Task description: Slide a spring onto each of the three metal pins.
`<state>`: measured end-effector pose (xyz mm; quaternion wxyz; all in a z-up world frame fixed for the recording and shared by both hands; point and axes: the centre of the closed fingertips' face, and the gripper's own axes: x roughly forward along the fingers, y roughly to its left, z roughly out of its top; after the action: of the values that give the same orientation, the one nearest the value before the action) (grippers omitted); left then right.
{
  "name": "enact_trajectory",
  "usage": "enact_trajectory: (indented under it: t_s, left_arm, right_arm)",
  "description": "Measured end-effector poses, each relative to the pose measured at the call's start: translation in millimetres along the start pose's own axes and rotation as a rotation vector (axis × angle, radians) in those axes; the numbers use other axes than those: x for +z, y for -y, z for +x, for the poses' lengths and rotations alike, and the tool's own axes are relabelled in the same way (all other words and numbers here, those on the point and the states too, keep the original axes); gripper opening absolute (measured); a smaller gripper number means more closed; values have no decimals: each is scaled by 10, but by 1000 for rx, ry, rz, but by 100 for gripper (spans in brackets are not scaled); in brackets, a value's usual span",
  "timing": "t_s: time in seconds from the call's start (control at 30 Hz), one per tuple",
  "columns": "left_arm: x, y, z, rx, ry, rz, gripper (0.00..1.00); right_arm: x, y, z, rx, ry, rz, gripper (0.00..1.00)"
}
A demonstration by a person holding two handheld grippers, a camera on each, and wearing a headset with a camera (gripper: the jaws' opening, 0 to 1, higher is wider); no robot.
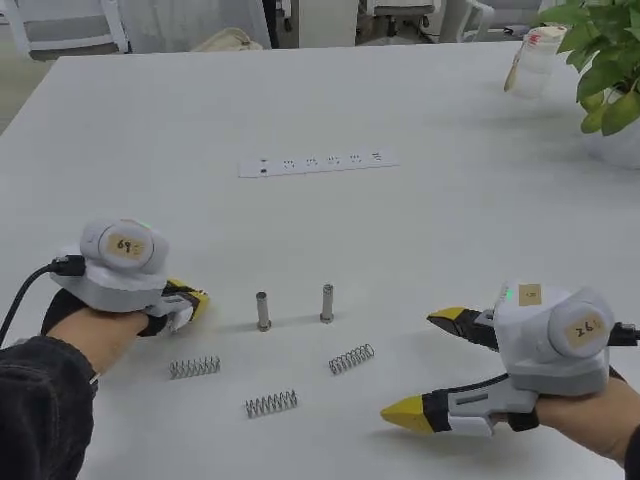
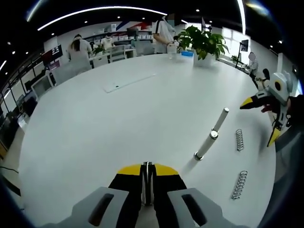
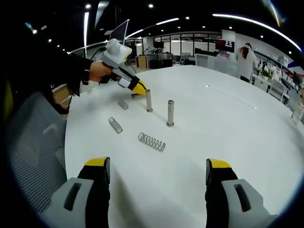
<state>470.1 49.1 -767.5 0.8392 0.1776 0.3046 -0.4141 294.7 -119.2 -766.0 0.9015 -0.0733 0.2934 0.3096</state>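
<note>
Two upright grey metal pins point(image 1: 263, 310) point(image 1: 327, 302) and three coiled wire springs point(image 1: 194, 367) point(image 1: 271, 403) point(image 1: 351, 358) on white table point(image 1: 400, 120); third pin point(image 2: 148, 183) clamped in left gripper point(image 1: 195, 298); right gripper point(image 1: 425, 365) spread wide.

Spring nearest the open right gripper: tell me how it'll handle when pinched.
The spring is thin open coil wire, so probably light and squashy under the jaws. Lying on its side on the smooth table, it may roll or skid when nudged.

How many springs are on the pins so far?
None yet. The three springs lie loose on the table, and the two upright pins are bare. The left gripper is shut on what looks like the third pin. The right gripper is open and empty. Every spring remains to slide on.
</note>
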Motion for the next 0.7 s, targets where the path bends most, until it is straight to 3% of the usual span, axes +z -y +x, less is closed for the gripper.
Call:
enact_trajectory:
  t_s: [0.7]
  left_arm:
    - [38,-10,-218,5,38,-21,0]
  right_arm:
    - [33,-39,-1,6,0,-17,82]
